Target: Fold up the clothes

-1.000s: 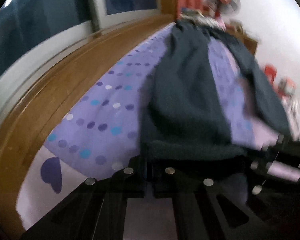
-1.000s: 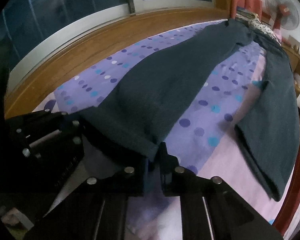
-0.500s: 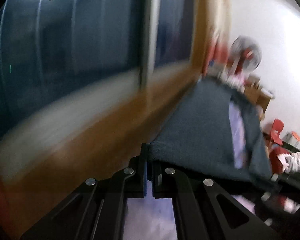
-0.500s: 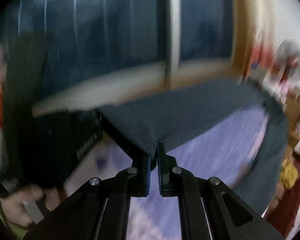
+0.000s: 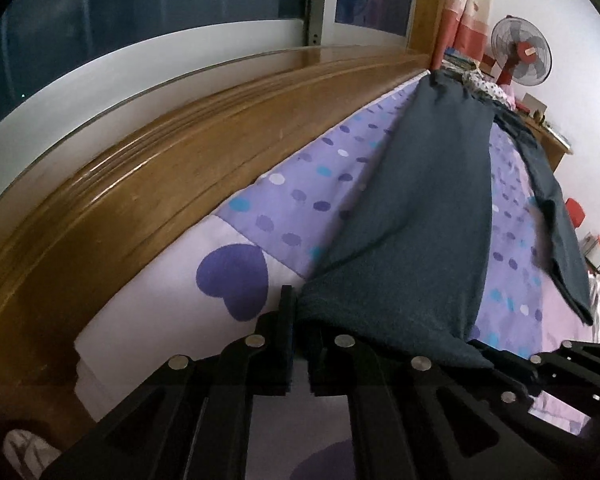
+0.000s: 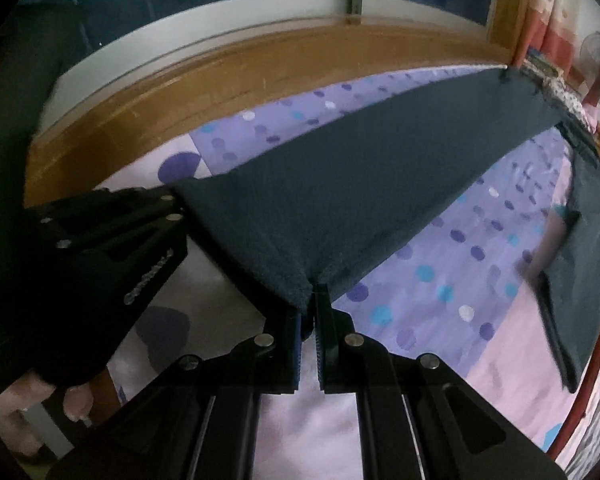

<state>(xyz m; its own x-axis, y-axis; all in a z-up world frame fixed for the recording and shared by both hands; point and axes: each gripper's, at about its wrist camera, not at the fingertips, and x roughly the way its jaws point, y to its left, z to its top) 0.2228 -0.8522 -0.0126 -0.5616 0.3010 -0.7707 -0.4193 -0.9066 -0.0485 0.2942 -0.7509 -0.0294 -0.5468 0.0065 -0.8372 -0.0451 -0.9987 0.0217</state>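
Over the polka-dot purple bedsheet (image 5: 300, 196), stretching a dark teal pair of trousers (image 5: 428, 216) lengthwise down the bed, beside the wooden bed frame (image 5: 172, 184) under the window (image 5: 180, 12); lifting one leg's hem end clear of the sheet while the other leg is lying flat along the far side, toward the standing fan (image 5: 520, 52); left gripper (image 5: 298, 320) parting its jaws a little, hem corner still sitting between them, draped over the right-hand finger, pad contact hard to tell; right gripper (image 6: 313, 308) pinching the opposite hem corner, jaws nearly closed with fabric bunching at the tips; each gripper showing at the edge of the other's view, hem pulled taut between them; purple heart print (image 5: 232, 280) lying just beside the left fingers
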